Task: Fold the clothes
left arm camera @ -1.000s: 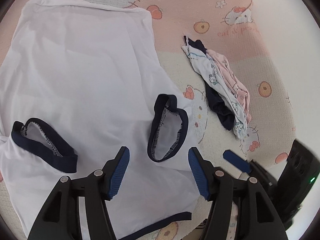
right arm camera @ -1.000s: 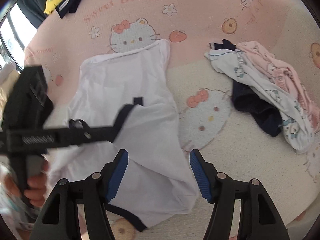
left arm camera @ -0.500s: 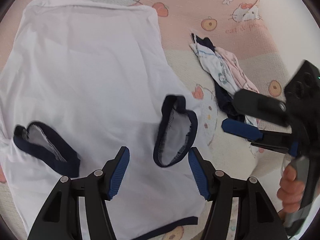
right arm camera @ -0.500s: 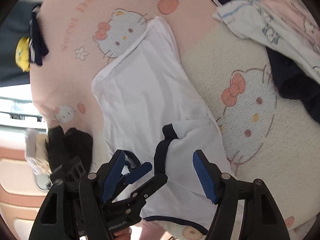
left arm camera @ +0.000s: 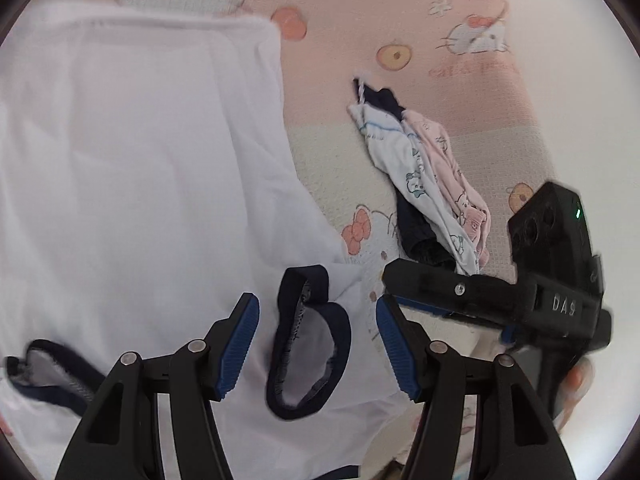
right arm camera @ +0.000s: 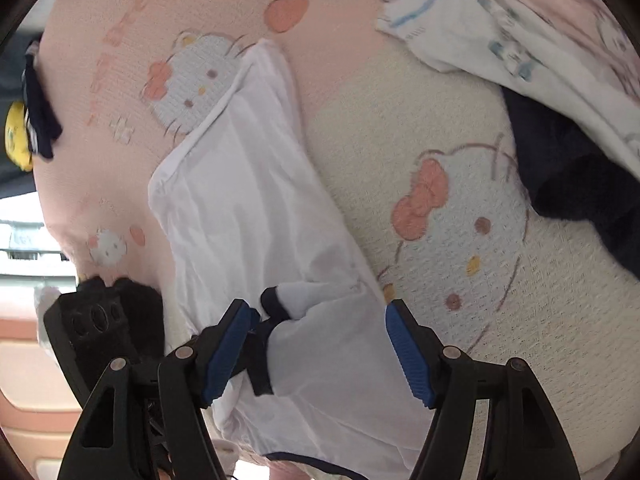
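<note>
A white T-shirt with navy trim lies flat on a pink and cream cartoon-cat blanket. Its right sleeve, ringed by a navy cuff, lies below and between the blue pads of my left gripper, which is open and holds nothing. The other sleeve is at the lower left. My right gripper is open over the same sleeve, its left pad close beside the navy cuff. In the left wrist view the right gripper's black body reaches in from the right.
A heap of small clothes, white, pink and navy, lies on the blanket to the right of the shirt. A yellow and navy item sits at the blanket's far left edge. My left gripper's black body is at the lower left.
The right gripper has swung in, rolled and come down over the navy-cuffed sleeve. The left gripper has shifted so that this sleeve now lies between its fingers.
</note>
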Demonstrator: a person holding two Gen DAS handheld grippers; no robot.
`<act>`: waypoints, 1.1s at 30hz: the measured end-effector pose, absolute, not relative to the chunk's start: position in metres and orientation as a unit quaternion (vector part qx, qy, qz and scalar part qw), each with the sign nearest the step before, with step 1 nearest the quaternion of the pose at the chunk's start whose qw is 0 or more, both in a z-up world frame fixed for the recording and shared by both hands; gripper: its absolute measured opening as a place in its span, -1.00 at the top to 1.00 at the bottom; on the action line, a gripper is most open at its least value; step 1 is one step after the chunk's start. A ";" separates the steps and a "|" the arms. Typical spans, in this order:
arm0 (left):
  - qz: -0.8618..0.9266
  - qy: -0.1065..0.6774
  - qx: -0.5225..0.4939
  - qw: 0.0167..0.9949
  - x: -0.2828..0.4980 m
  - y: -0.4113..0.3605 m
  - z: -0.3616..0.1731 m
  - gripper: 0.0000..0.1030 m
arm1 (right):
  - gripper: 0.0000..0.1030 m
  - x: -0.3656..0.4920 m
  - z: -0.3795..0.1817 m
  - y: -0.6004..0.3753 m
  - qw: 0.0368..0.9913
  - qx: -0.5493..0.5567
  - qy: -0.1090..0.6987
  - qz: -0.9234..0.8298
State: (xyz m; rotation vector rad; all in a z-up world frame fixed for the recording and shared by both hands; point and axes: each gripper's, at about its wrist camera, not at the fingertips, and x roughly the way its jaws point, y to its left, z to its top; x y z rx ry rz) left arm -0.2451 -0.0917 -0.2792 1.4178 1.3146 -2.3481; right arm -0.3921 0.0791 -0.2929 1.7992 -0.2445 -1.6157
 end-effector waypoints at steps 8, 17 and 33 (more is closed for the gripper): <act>-0.764 0.443 0.469 0.020 -0.257 -0.091 -0.292 -0.13 | -0.36 -0.405 -0.321 0.097 0.344 0.701 -0.135 -0.609; -0.740 0.488 0.463 0.016 -0.258 -0.105 -0.311 -0.13 | -0.24 -0.411 -0.345 0.086 0.404 0.687 -0.192 -0.573; -0.756 0.472 0.453 0.021 -0.263 -0.104 -0.322 0.57 | 0.22 -0.409 -0.356 0.062 0.429 0.674 -0.194 -0.569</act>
